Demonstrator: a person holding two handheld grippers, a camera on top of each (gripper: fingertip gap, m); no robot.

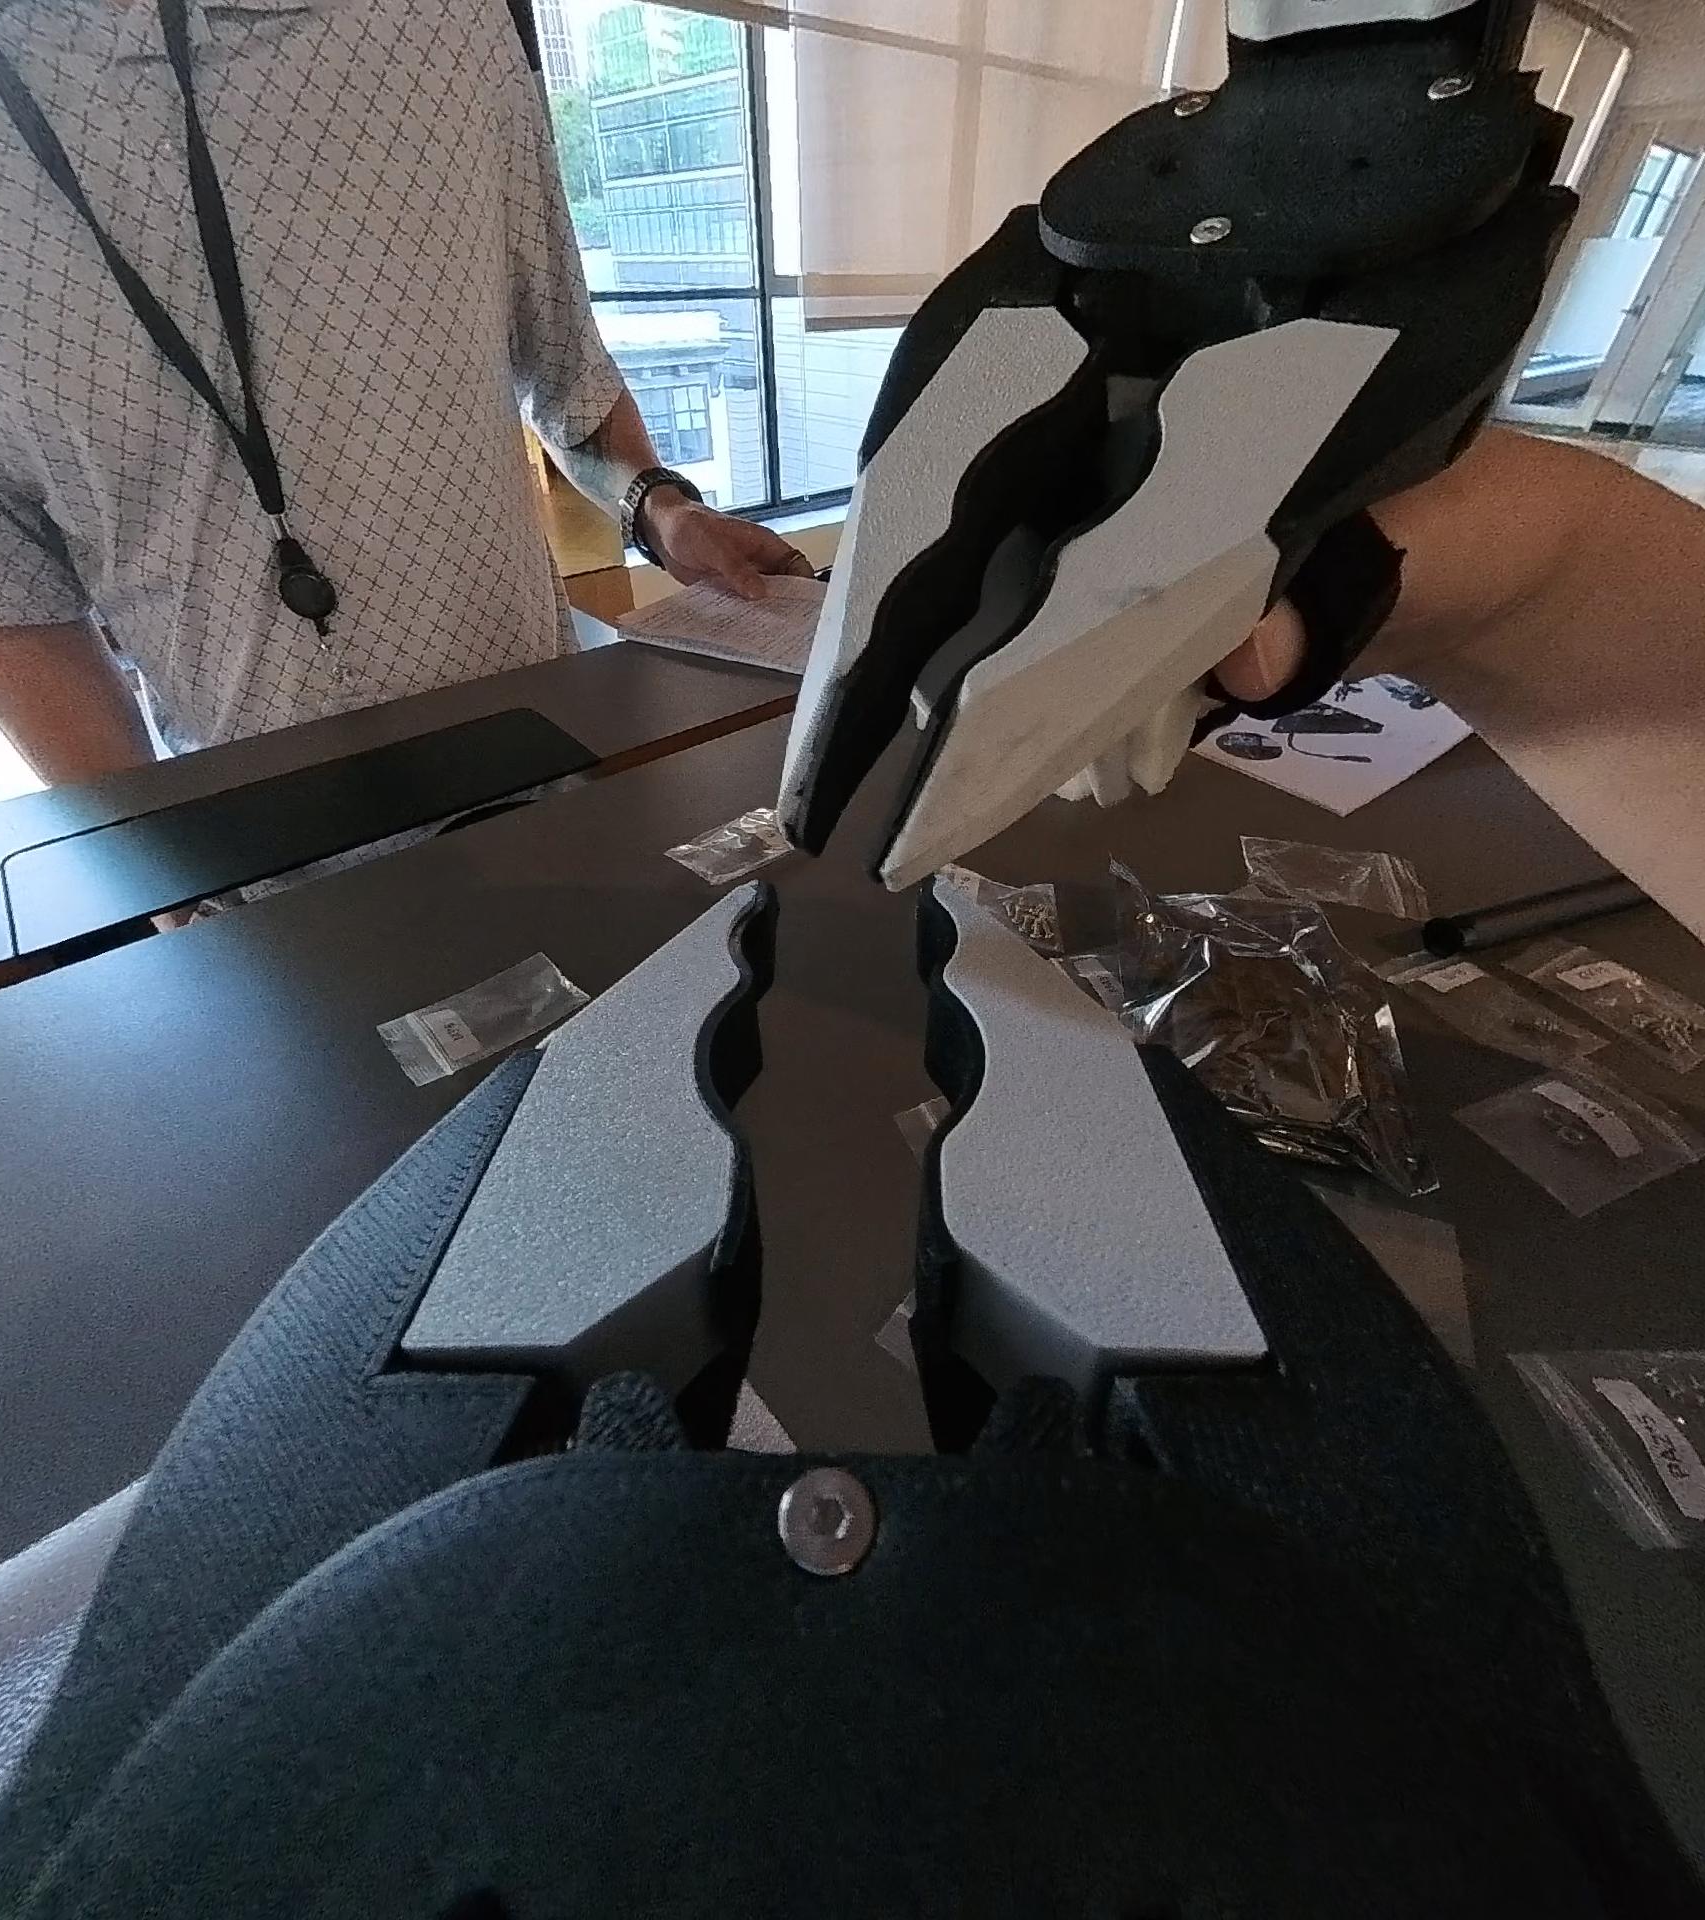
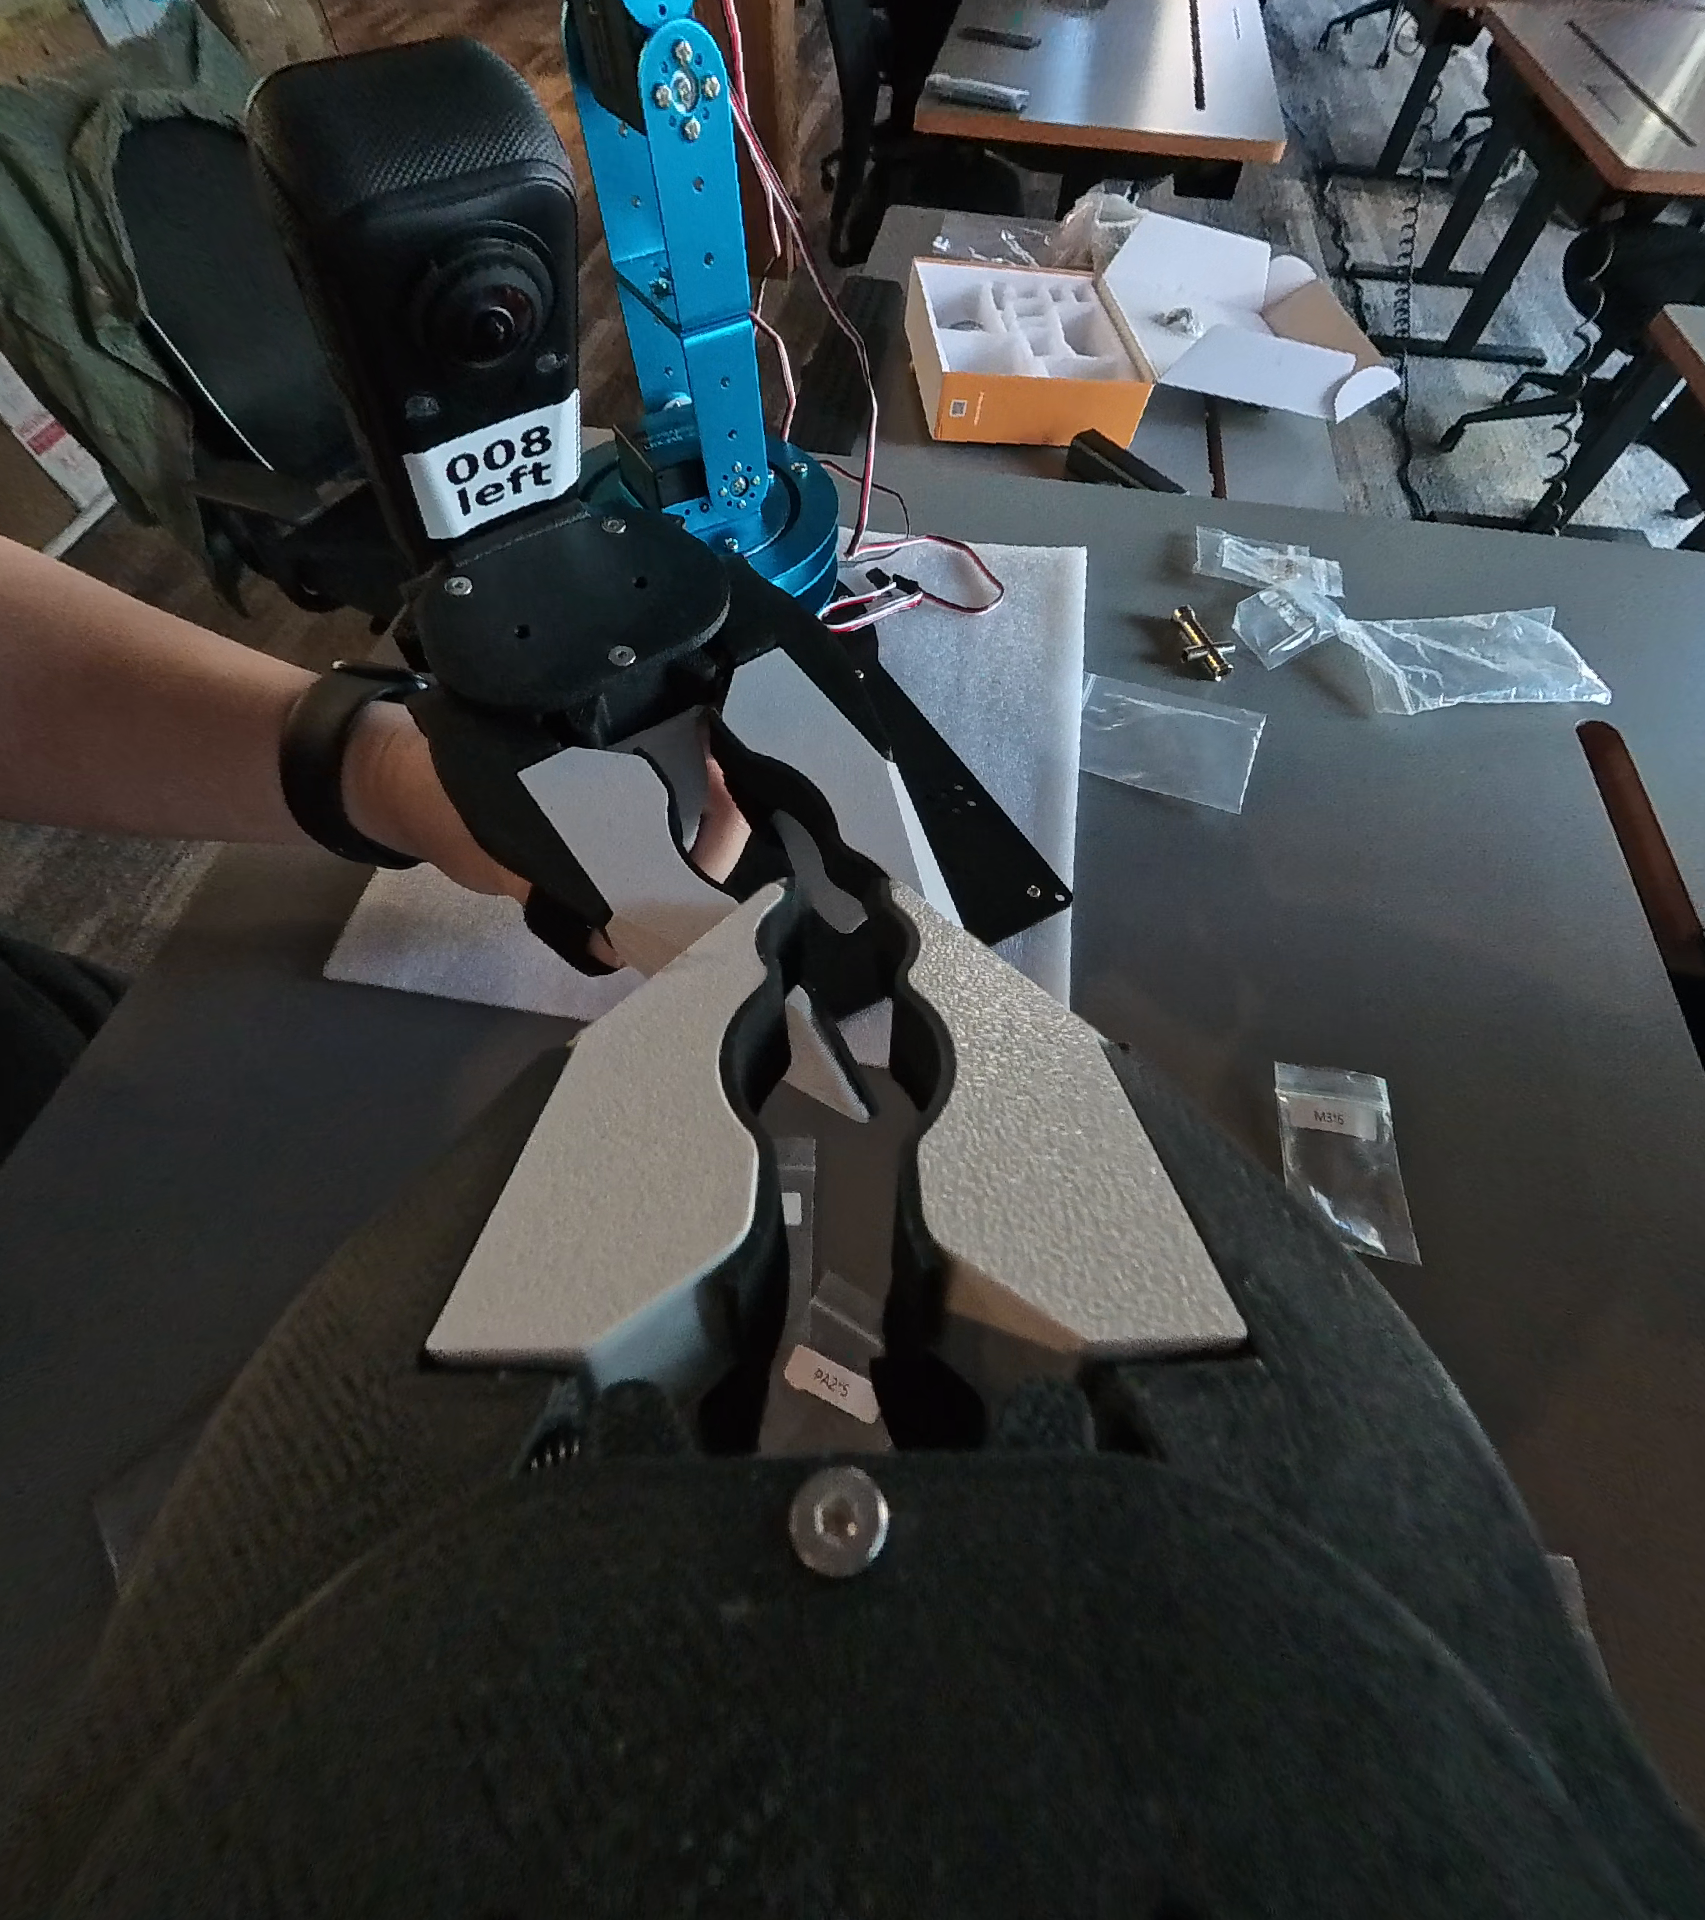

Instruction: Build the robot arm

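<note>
Nearest, left gripper (image 1: pixel 843 899): jaws spread, nothing between them, over bare dark counter (image 1: pixel 204 1143).
Right gripper (image 1: pixel 843 857): at 12 o'clock in the left view, tips almost meeting the left gripper's; jaws slightly parted, empty.
Small clear bags (image 1: pixel 1580 1127): about ten counted in the left view, at 1 to 4 o'clock, one crumpled bag (image 1: pixel 1263 1039) among them; four or so in the right view.
Left view only: person in patterned shirt (image 1: pixel 204 343) at 11 o'clock, black rod (image 1: pixel 1534 914) at 2.
Right view only: blue robot arm (image 2: pixel 702 312) on white foam sheet (image 2: pixel 993 665) at 12, orange-sided box (image 2: pixel 1024 343) at 1.
</note>
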